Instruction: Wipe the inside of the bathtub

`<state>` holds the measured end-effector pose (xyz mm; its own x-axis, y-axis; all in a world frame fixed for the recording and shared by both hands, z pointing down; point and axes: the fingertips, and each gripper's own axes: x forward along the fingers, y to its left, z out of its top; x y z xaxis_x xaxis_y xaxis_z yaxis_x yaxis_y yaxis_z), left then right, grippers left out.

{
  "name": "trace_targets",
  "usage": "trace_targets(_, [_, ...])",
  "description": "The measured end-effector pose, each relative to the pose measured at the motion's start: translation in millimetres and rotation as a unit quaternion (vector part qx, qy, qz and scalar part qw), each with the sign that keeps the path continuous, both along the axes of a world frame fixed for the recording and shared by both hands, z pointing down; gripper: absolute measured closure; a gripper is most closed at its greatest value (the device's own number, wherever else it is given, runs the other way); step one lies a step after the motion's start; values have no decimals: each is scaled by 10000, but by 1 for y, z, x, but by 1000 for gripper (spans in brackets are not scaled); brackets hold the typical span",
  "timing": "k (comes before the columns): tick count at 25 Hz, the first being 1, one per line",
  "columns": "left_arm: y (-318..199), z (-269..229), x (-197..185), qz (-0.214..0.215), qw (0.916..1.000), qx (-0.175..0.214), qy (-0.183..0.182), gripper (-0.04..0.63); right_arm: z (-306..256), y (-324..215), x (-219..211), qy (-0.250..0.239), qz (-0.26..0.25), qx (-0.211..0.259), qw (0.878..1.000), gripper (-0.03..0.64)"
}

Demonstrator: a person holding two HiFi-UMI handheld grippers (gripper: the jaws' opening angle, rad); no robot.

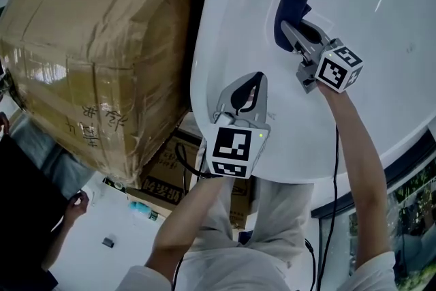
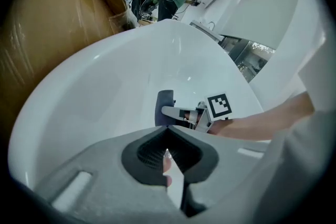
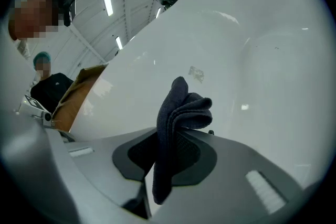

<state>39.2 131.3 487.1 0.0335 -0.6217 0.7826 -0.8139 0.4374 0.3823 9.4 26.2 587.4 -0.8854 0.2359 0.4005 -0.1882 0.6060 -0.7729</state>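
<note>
While my right gripper (image 1: 287,31) pinches the cloth (image 1: 291,5) near the bathtub (image 1: 381,78) rim, wiping seems barely begun; my left gripper (image 1: 251,80) sits closed, empty.

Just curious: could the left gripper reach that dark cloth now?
Probably yes: only bare bathtub wall lies between the left gripper and the cloth, though the right gripper clamps it and the left one is shut.

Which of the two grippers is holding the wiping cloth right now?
The right gripper: its jaws clamp the folded dark cloth inside the white bathtub. The left gripper is shut on nothing.
</note>
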Motion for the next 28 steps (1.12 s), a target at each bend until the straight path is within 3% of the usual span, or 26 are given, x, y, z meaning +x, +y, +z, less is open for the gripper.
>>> trace_targets(11, [5,37,13,-37,9998,-192,76,597,75,-5,2,511,-110,143,9985,563])
trace_targets(21, [12,63,31,-319,9984,-319,328,597,130,43,12,965,-1078,278,9891,563])
trace_targets(28, [17,76,39,-595,9961,-389,527,597,159,58,15,1264,-1233,244,9840,565])
